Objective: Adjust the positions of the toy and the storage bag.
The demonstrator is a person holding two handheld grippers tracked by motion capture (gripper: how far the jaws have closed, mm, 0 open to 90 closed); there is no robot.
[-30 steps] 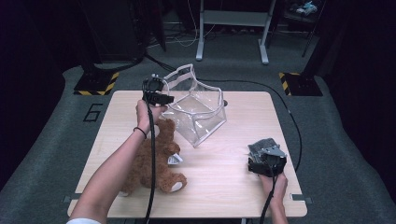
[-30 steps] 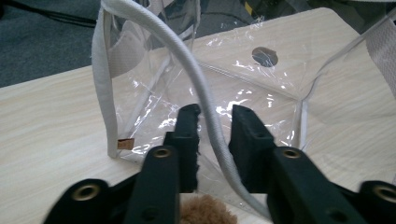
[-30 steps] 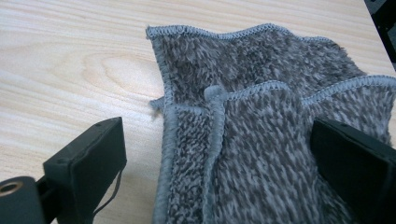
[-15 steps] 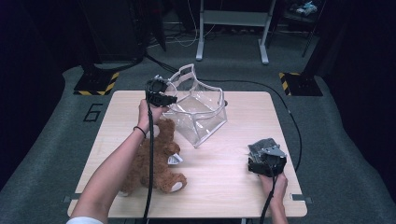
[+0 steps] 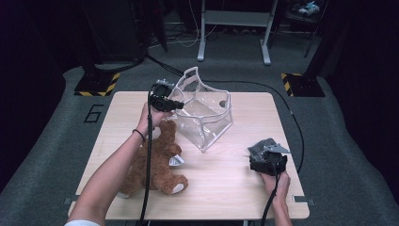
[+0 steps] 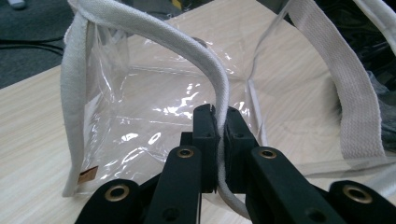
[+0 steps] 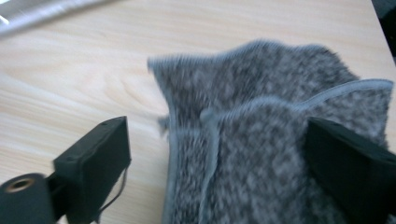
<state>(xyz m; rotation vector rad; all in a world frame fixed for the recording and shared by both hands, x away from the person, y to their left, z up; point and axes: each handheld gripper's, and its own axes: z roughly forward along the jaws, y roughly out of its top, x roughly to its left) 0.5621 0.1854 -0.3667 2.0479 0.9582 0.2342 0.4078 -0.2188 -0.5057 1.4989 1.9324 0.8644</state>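
Here my left gripper (image 6: 217,140) has its jaws clamped on the clear bag's white strap (image 6: 219,88); my right gripper (image 7: 215,158), jaws apart, straddles a blurred grey towel (image 7: 261,140) on the tabletop (image 5: 226,183).

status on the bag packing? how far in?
Early. Done: left hand-held gripper has clamped the clear bag's white strap. In hand: right hand-held gripper is open around the grey towel on the table. Left: bag holds nothing; teddy bear lies outside.
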